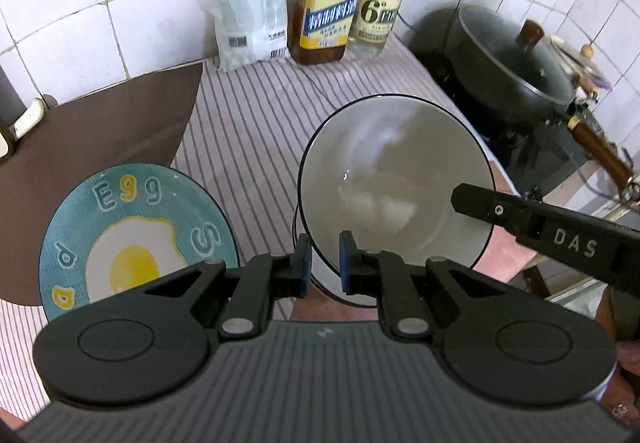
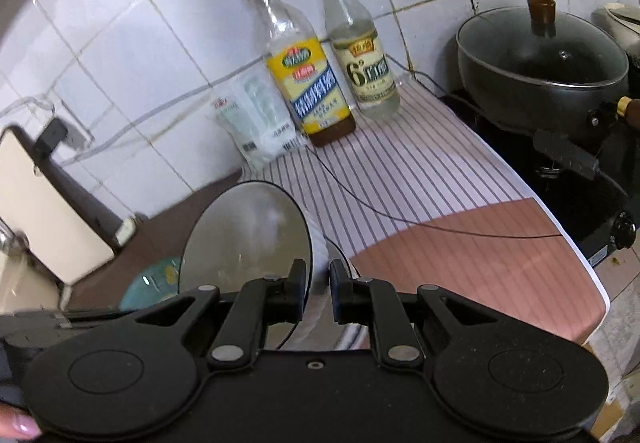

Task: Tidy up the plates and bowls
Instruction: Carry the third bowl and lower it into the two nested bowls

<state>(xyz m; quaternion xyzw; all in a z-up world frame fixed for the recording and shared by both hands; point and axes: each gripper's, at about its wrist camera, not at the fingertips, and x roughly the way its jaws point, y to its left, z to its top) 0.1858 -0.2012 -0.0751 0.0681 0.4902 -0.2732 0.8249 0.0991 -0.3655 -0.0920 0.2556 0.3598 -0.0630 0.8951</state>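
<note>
Bowl rim sits pinched between our left gripper's (image 1: 324,263) blue-padded fingers (image 1: 346,263): the white bowl (image 1: 396,179) with its dark rim is tilted up on edge, its inside facing us, just ahead and to the right of that gripper. Below it we see the edge of a second dish, too hidden to name. Left of the left gripper lies the teal egg plate (image 1: 136,219) on a brown mat (image 1: 100,123). Our right gripper (image 2: 318,293) has its fingers close together, astride the bowl's far rim (image 2: 244,235); we cannot tell whether they press it. Ahead of both stand the sauce bottle (image 1: 326,11), vinegar bottle (image 1: 380,3) and lidded pot (image 1: 512,67) on the striped cloth (image 1: 256,123).
</note>
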